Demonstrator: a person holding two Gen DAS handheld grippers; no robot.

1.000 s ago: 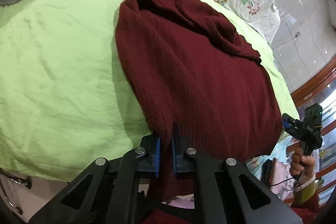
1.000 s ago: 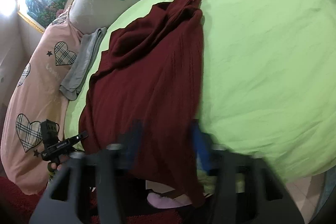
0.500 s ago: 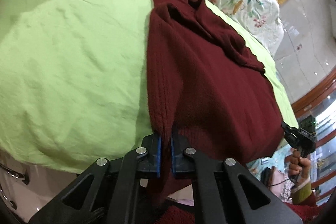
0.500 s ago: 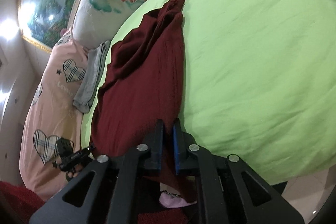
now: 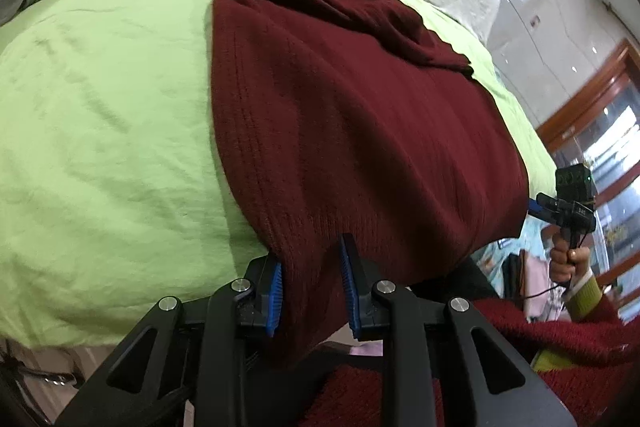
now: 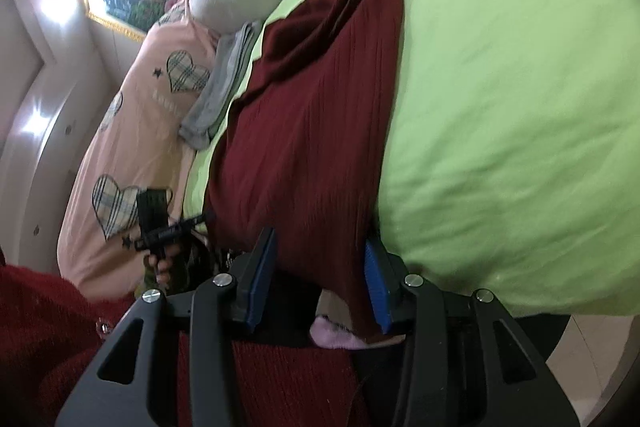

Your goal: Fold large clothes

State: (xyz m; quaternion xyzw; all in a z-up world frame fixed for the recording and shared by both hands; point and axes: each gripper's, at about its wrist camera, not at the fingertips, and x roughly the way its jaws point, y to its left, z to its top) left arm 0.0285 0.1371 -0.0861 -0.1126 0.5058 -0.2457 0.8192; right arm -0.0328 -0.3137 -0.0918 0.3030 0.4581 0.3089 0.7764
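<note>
The maroon sweater (image 5: pixel 352 115) is spread over the green bedsheet (image 5: pixel 100 131) (hem hanging off the edge). Its hem is straddled, unpressed, by the opening left gripper (image 5: pixel 312 285) and opening right gripper (image 6: pixel 318 275).

Faint lettering is seen on the pink heart-patterned quilt (image 6: pixel 132 131) beneath a plaid heart, but it cannot be read. No other text or label can be made out.
</note>
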